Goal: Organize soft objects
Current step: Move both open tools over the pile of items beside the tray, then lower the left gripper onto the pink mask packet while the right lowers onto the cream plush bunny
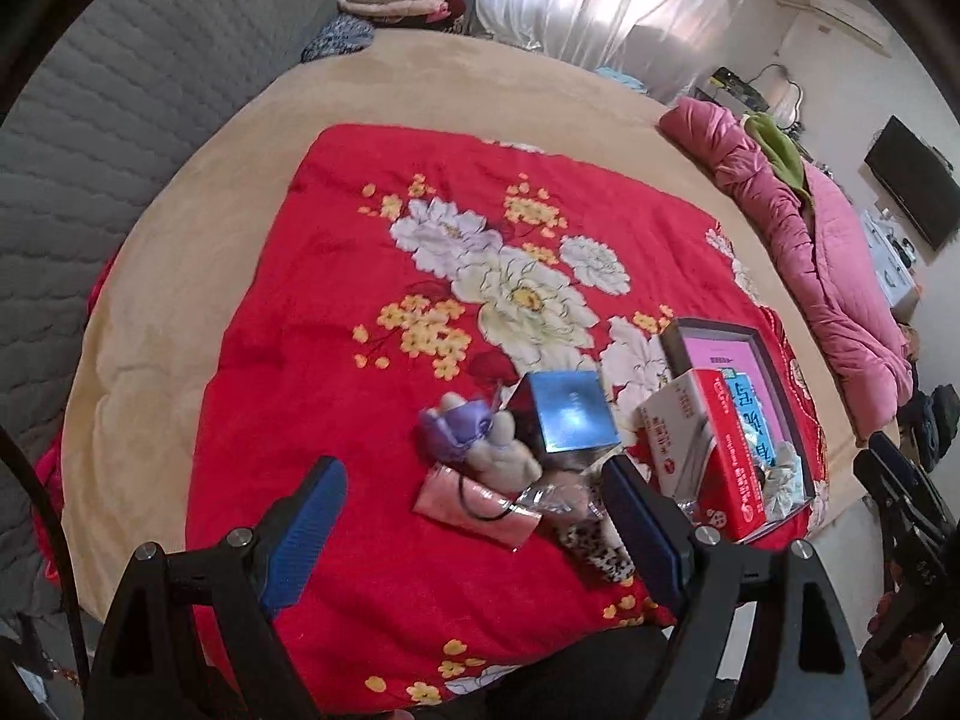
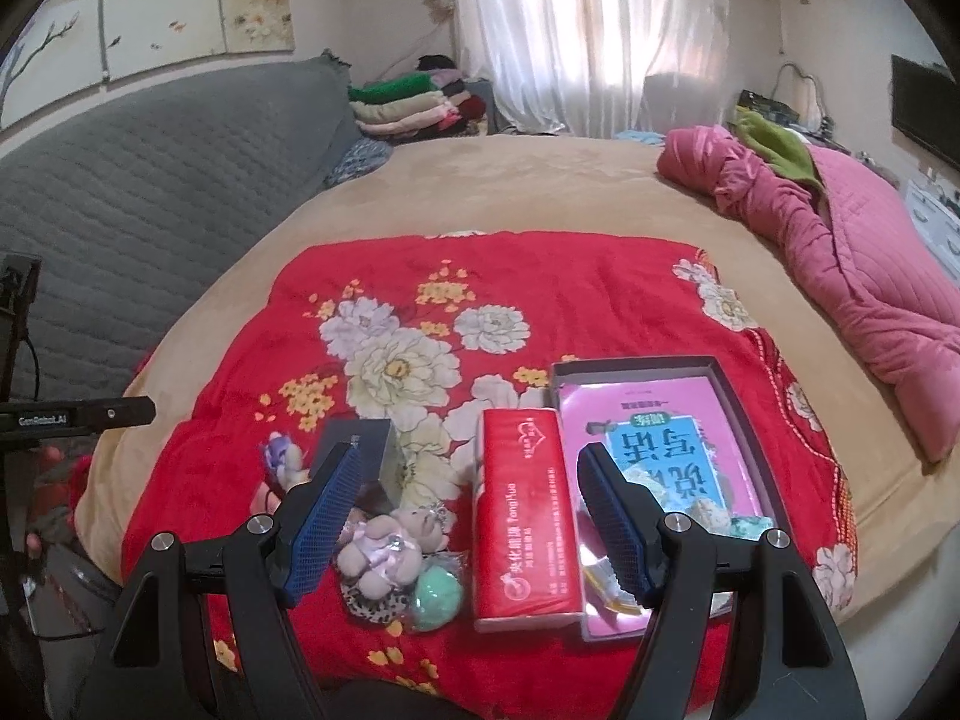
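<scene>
Red floral quilt [image 2: 600, 300] carries everything; places below are given from the red tissue pack [image 2: 525, 516]. Left of it sit the soft things: a plush bear [image 2: 390, 552], a mint pompom [image 2: 435, 597], a leopard scrunchie [image 2: 372, 603] and a purple-capped plush [image 1: 462, 426]. Right of it lies a dark tray [image 2: 744, 420]. The left gripper [image 1: 474, 534] and right gripper [image 2: 468, 522] both gape wide, holding nothing. Risk, I judge: the cluster is tight, so closing jaws could snag two items or nudge the blue box [image 1: 570, 414].
</scene>
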